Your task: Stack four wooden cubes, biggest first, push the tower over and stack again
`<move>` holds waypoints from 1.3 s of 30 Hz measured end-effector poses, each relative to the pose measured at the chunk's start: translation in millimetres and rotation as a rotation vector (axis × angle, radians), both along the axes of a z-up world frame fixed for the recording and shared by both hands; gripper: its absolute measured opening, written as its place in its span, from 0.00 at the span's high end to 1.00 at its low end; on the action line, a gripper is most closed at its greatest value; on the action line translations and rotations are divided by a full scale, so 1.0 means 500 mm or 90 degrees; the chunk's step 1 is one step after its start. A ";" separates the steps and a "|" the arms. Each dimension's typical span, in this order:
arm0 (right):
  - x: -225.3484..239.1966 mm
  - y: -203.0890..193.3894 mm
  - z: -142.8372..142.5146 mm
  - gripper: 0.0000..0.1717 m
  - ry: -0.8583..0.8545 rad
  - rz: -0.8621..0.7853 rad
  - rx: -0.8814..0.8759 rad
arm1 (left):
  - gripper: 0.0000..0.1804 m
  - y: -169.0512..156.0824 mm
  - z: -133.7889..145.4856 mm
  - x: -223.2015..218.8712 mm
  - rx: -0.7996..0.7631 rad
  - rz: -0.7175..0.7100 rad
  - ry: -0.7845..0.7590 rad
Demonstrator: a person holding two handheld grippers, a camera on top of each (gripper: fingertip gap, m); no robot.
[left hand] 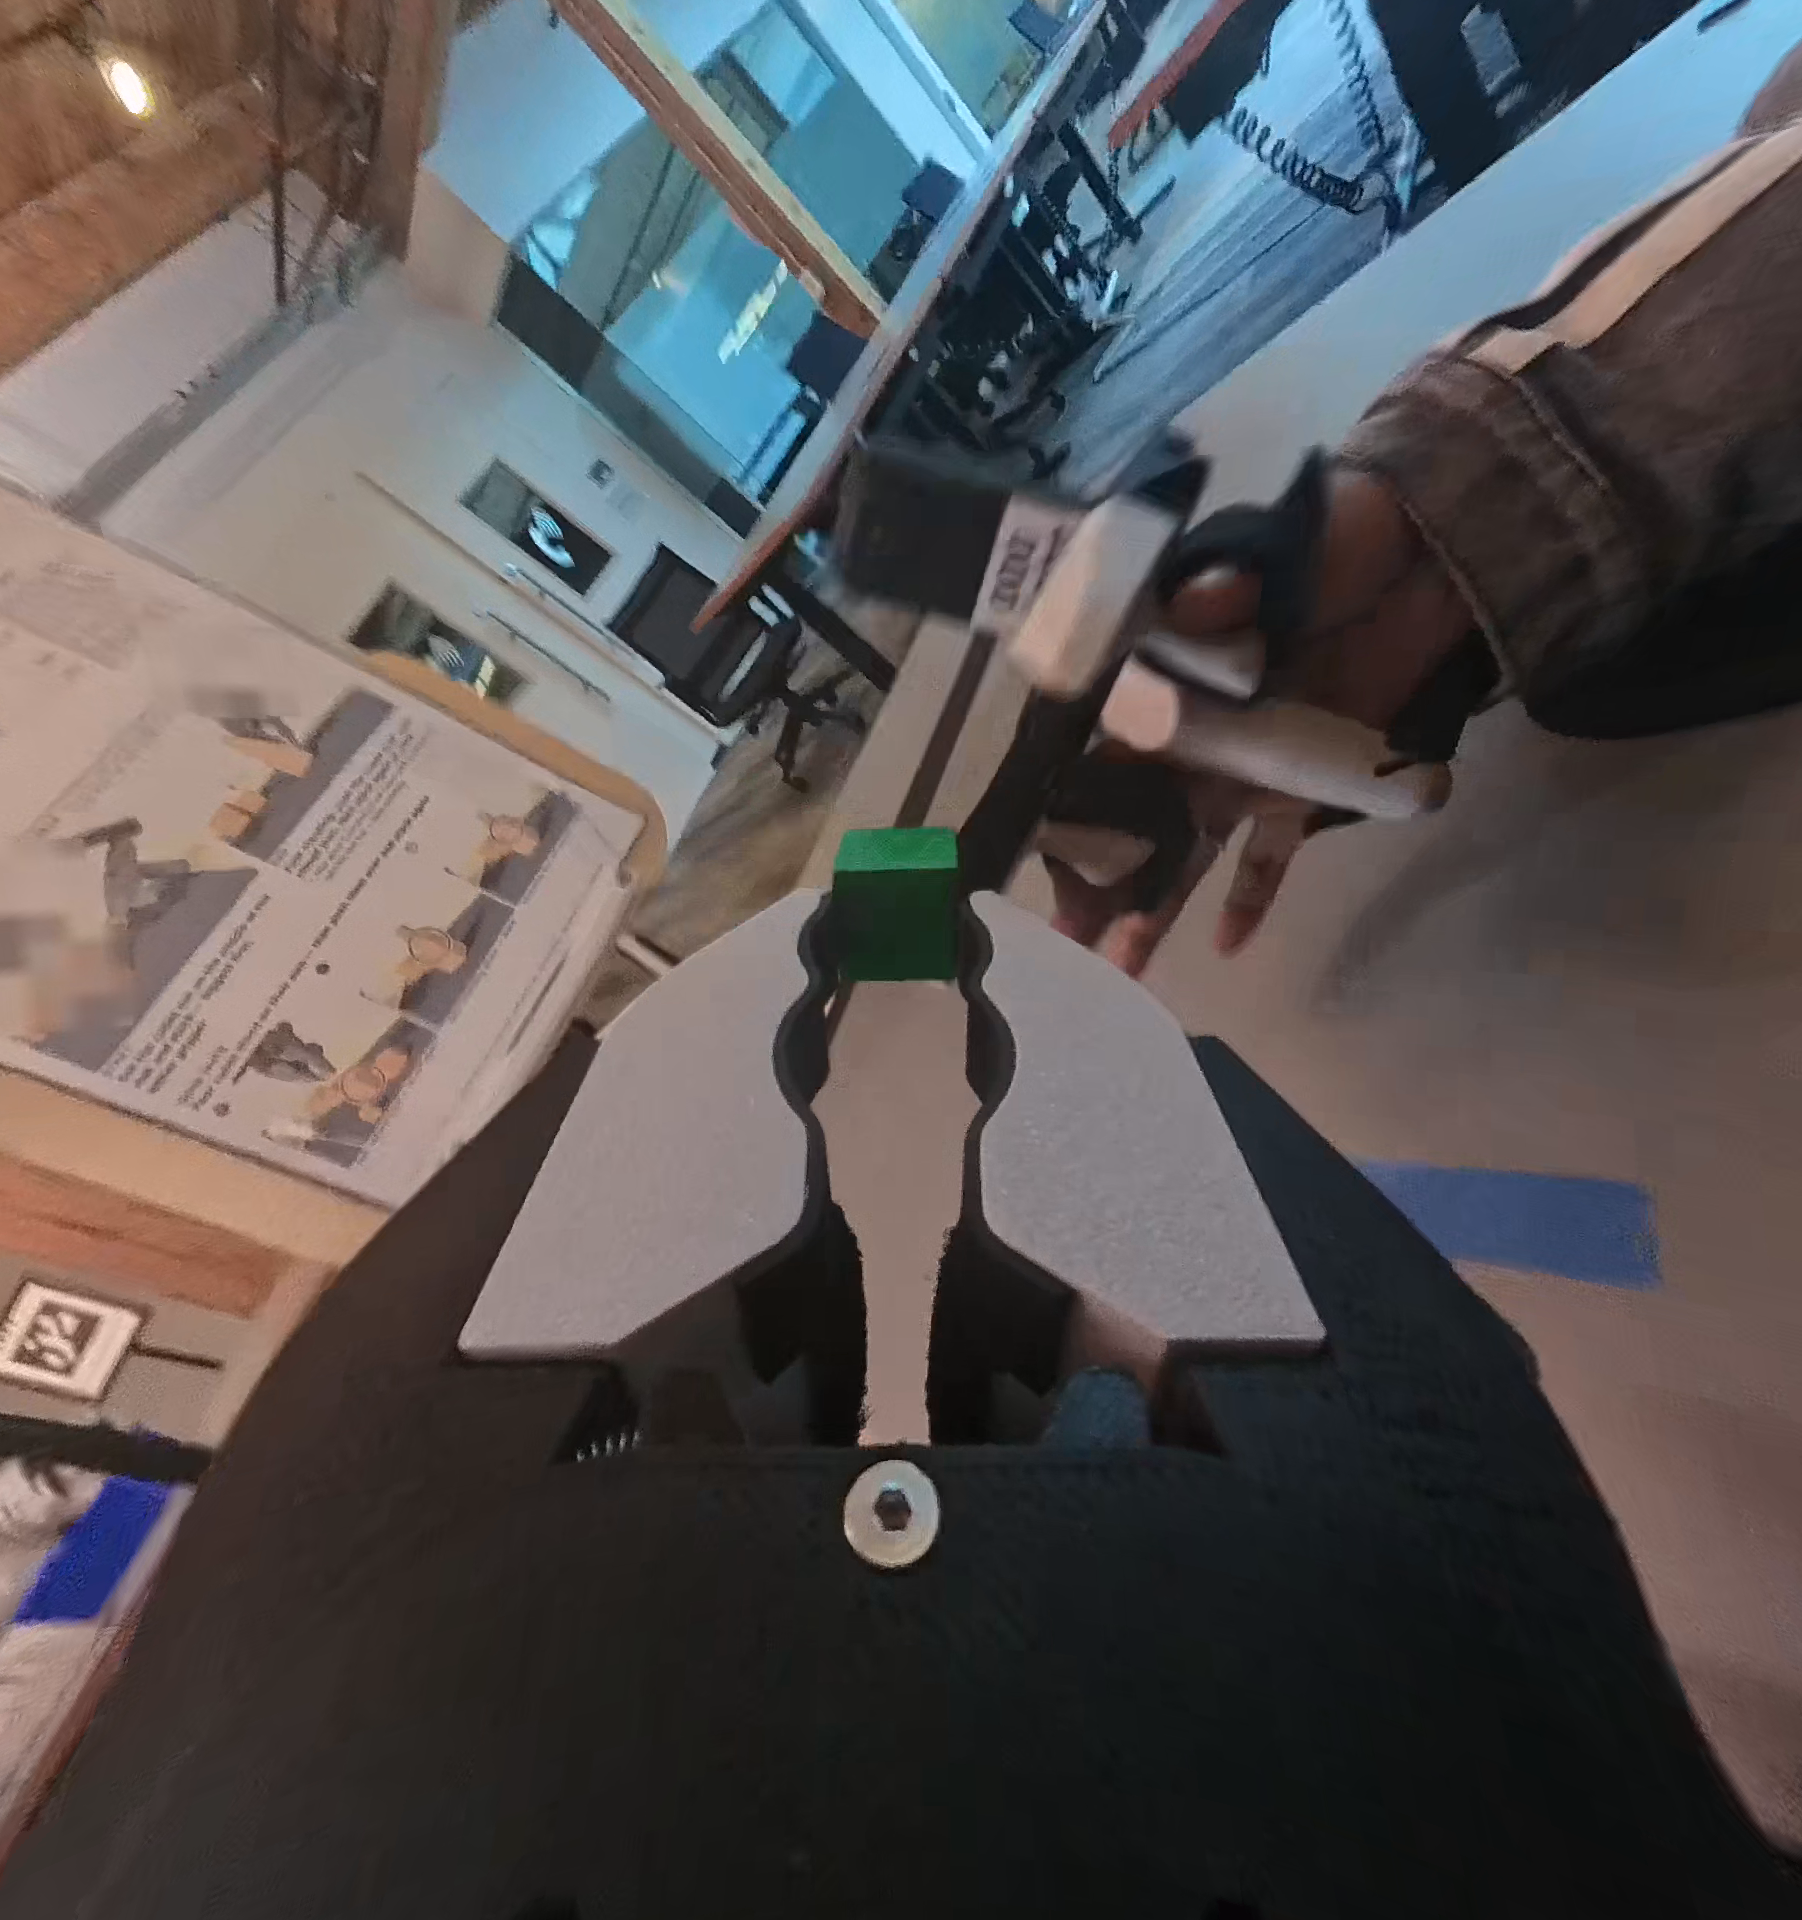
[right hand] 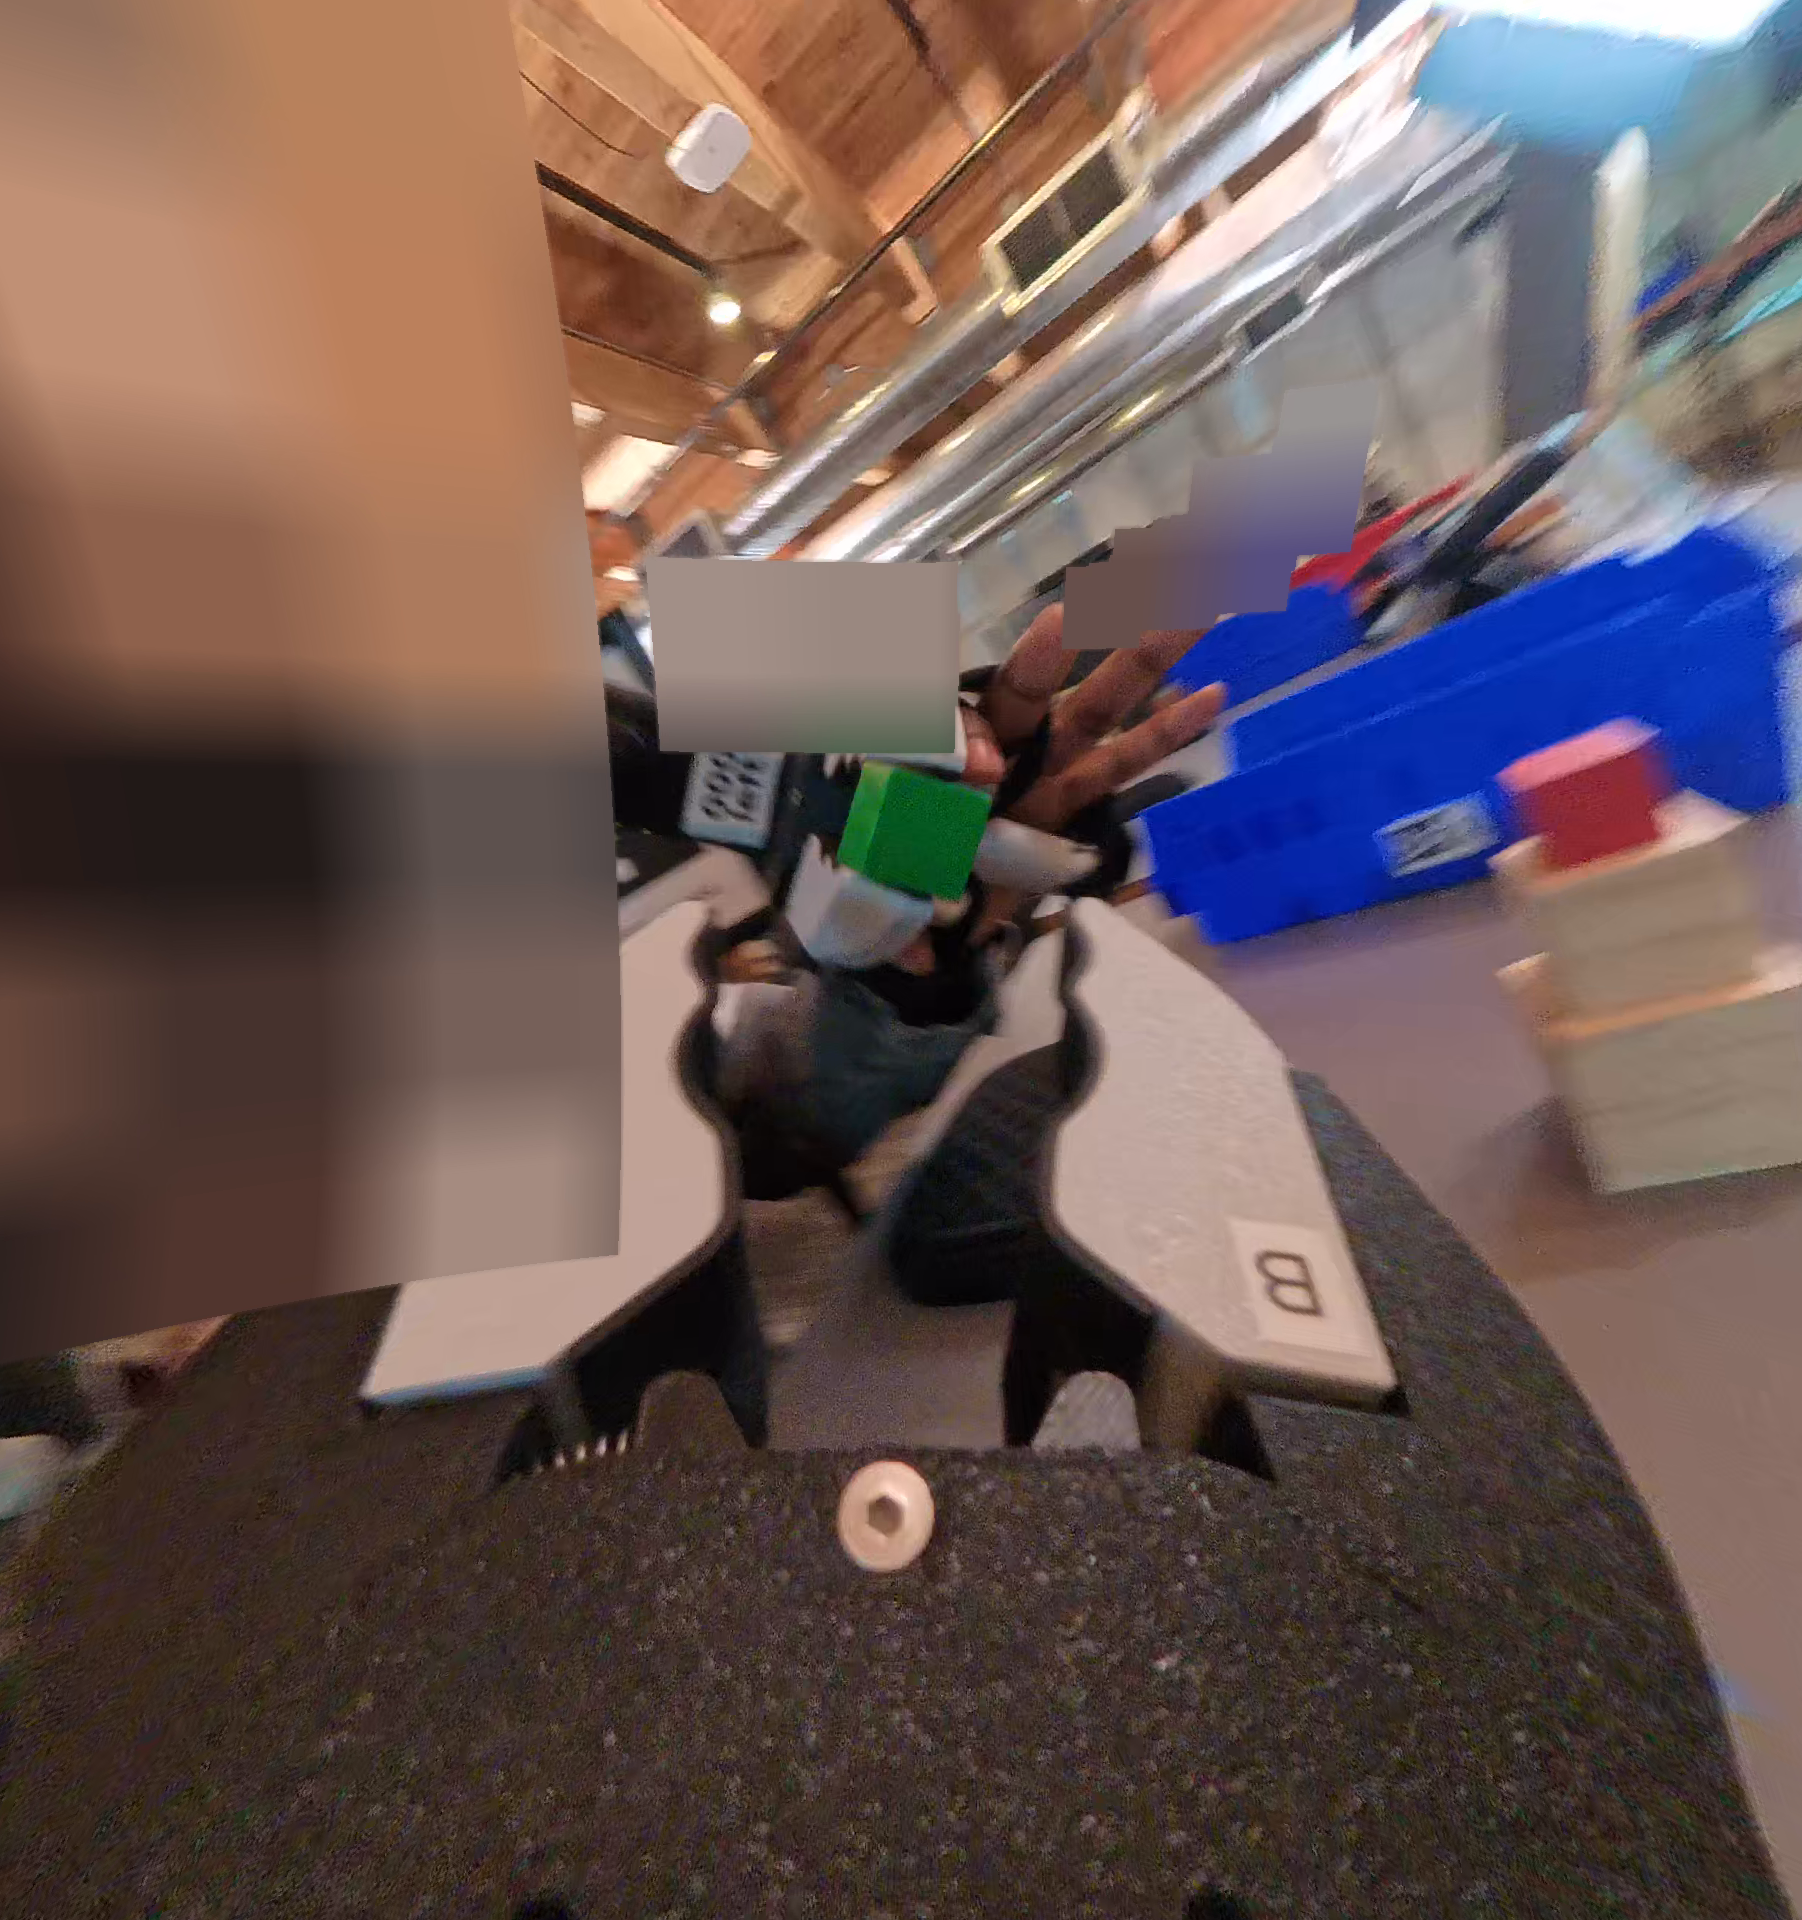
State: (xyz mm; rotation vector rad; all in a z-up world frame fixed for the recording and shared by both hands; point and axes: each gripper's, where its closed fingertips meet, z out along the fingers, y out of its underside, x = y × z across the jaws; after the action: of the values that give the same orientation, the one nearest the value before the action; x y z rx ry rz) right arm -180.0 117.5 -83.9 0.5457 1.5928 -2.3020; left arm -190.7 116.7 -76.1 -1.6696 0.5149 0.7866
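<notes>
Holding: the left gripper (left hand: 895,935) has a small green cube (left hand: 895,902) pinched at the very tips of its fingers, the black pads pressing on both sides, the jaws drawn in to the cube's width.
Left of scene: a printed instruction sheet (left hand: 253,883) lies on the table edge in the left wrist view, well apart from the cube.
Cube position: the green cube is lifted clear of the grey table (left hand: 1603,987), in the air between the two grippers.
Right gripper: the right gripper (right hand: 881,966) stands wide open with nothing between its fingers; seen from its own camera, the green cube (right hand: 912,831) sits beyond its tips in the other tool's grasp.
Hand: a gloved hand (right hand: 1094,717) with spread fingers shows behind the cube.
Tower: far right in the right wrist view, a red cube (right hand: 1588,795) sits on two larger pale wooden cubes (right hand: 1686,1029), three high, beside blue bins (right hand: 1499,727).
Stage: judged from this, the green cube is the last and smallest to go on top.
Risk, grip: the hold is only at the fingertips, so the cube could twist or slip out if swung fast.
Risk, placing: the red top is small; an off-centre or tilted set-down could tip the green cube off.
Risk, tower: a knock from either tool on approach could topple the stack early.
</notes>
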 end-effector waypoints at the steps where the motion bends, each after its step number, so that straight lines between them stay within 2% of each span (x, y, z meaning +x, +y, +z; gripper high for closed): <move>1: -0.012 0.007 -0.001 0.56 0.061 -0.063 0.029 | 0.88 -0.016 0.006 -0.021 -0.027 0.014 -0.022; 4: -0.050 0.032 -0.020 0.38 0.266 -0.264 0.168 | 0.88 -0.077 0.003 -0.103 -0.170 0.068 -0.127; 5: -0.062 0.040 -0.026 0.32 0.307 -0.317 0.204 | 0.88 -0.098 -0.003 -0.129 -0.231 0.080 -0.159; 7: -0.071 0.042 -0.042 0.24 0.337 -0.357 0.240 | 0.88 -0.136 -0.012 -0.186 -0.344 0.113 -0.209; 11: -0.080 0.030 -0.082 0.20 0.311 -0.344 0.281 | 0.88 -0.185 -0.034 -0.256 -0.570 0.159 -0.318; 17: -0.076 0.020 -0.105 0.21 0.325 -0.328 0.314 | 0.88 -0.180 -0.084 -0.294 -0.760 0.151 -0.270; 26: -0.073 0.022 -0.101 0.23 0.322 -0.325 0.301 | 0.88 -0.158 -0.124 -0.303 -0.801 0.114 -0.307; 39: -0.074 0.027 -0.097 0.25 0.320 -0.330 0.291 | 0.87 -0.160 -0.137 -0.299 -0.830 0.093 -0.310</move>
State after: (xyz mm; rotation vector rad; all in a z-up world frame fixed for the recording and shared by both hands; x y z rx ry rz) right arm -217.2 130.9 -132.5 0.5564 2.5074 -2.5777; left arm -340.3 36.8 -144.8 -3.0069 0.5905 0.0114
